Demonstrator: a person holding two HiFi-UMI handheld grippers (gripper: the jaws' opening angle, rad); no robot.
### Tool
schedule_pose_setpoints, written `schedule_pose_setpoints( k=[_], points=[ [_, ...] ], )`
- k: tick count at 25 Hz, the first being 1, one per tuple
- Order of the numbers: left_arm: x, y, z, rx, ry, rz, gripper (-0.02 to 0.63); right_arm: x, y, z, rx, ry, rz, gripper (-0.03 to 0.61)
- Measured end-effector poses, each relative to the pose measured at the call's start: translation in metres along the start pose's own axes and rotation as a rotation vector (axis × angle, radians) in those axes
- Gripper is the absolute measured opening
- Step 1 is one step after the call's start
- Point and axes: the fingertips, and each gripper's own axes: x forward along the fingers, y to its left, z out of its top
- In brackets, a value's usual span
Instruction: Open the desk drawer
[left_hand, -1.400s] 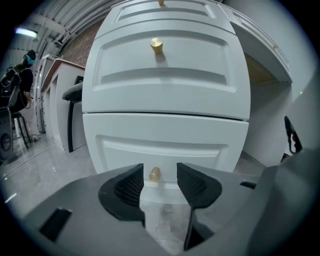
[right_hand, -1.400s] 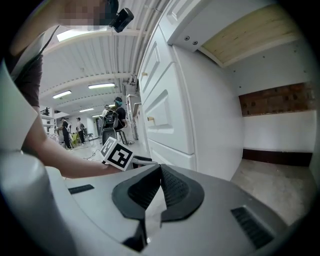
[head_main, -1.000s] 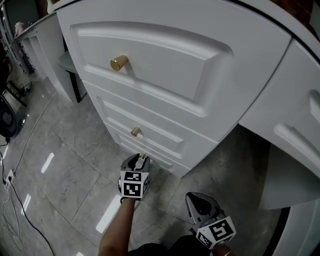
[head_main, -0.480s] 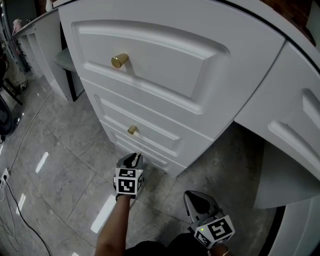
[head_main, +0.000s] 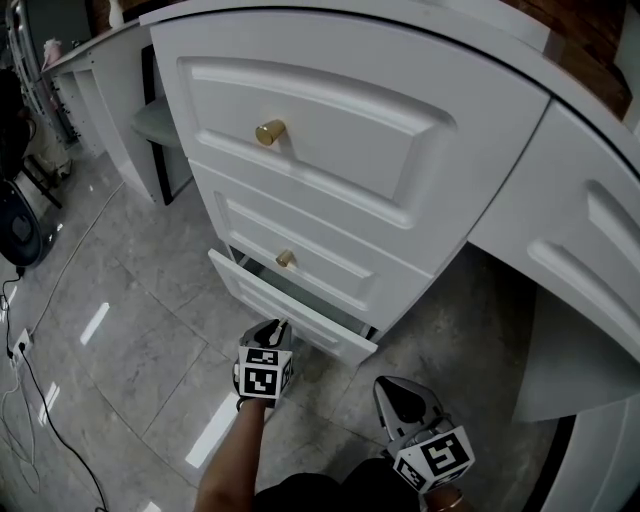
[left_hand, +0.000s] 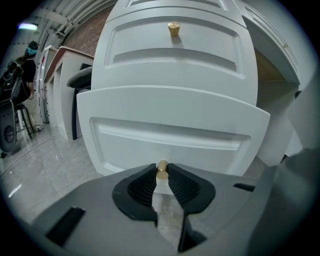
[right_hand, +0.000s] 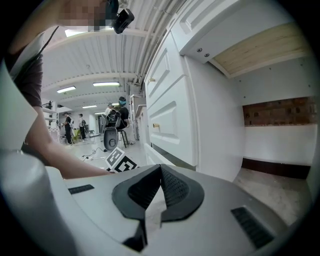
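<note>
The white desk has three stacked drawers with gold knobs. The bottom drawer stands pulled out a little, with a dark gap above its front. My left gripper is low in front of it, shut on that drawer's gold knob, which sits between the two pads. The middle drawer's knob and the top drawer's knob are free. My right gripper hangs lower right, away from the drawers, with its jaws shut on nothing.
Grey tiled floor lies below, with a fan and cables at the left. The desk's kneehole opens to the right of the drawers. People stand far off in the right gripper view.
The left gripper reached the bottom drawer's knob, closed on it and drew the drawer out toward me, so a gap now shows. The right gripper stayed in place.
</note>
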Motion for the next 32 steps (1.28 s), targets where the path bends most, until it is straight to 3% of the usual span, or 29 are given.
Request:
schedule_pose_setpoints(
  k=[32],
  points=[
    [-0.098,0.017,-0.065,-0.048,0.017,0.098,0.078,-0.014,0.03,0.03,-0.005,-0.067,0.077,0.005]
  ],
)
